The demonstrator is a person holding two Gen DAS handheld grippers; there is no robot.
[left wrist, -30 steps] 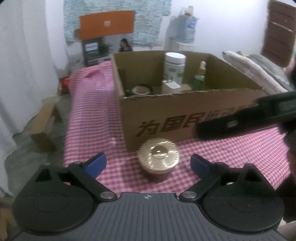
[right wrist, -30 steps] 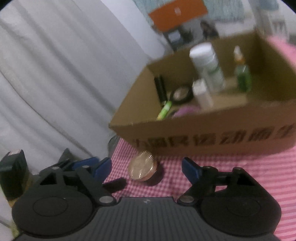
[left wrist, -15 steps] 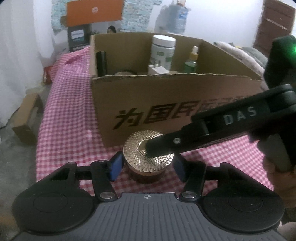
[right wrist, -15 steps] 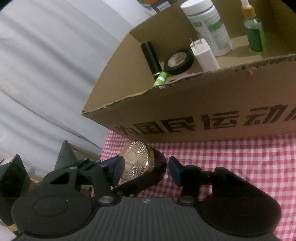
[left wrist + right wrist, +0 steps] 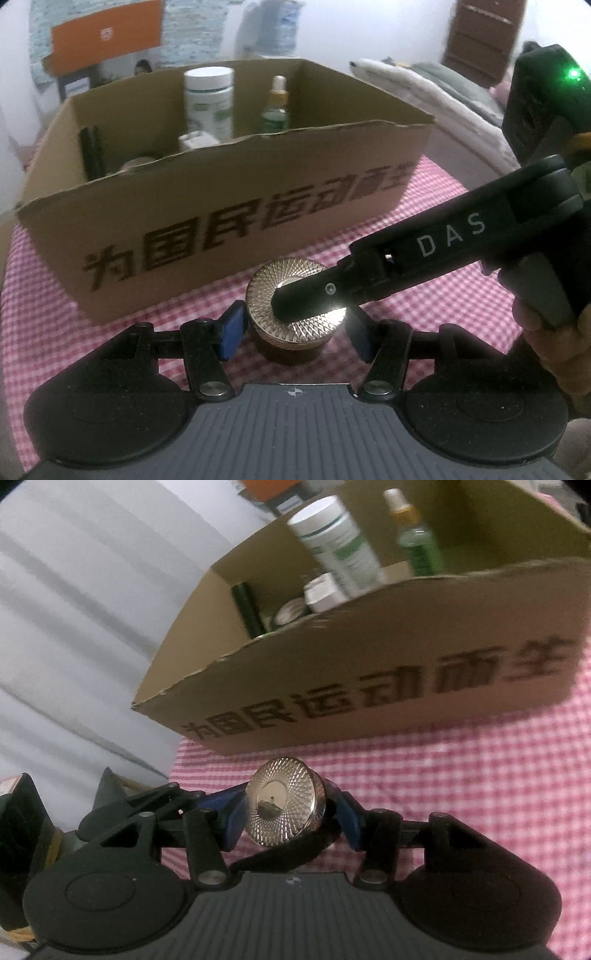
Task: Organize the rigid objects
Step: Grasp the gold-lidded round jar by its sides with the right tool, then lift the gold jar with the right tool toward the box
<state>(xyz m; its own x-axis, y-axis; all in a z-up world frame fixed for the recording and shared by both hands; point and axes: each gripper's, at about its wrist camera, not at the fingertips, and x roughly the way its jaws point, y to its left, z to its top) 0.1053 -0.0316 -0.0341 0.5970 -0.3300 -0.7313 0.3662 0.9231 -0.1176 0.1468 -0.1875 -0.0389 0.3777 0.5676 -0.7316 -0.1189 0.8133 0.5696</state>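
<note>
Both grippers clamped the gold-lidded jar (image 5: 295,314) just before the cardboard box (image 5: 229,206): left gripper (image 5: 295,328), right gripper (image 5: 291,812). Next, seemingly, lifting it over the near wall.

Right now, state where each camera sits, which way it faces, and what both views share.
Left wrist: on the left gripper, facing the cardboard box; shows its blue pads around the gold-lidded jar, the right gripper's finger over the lid, and a hand.
Right wrist: on the right gripper, tilted, facing the box's left corner; its pads flank the jar.
Shared: jar, box, white bottle, dropper bottle, checkered cloth.
</note>
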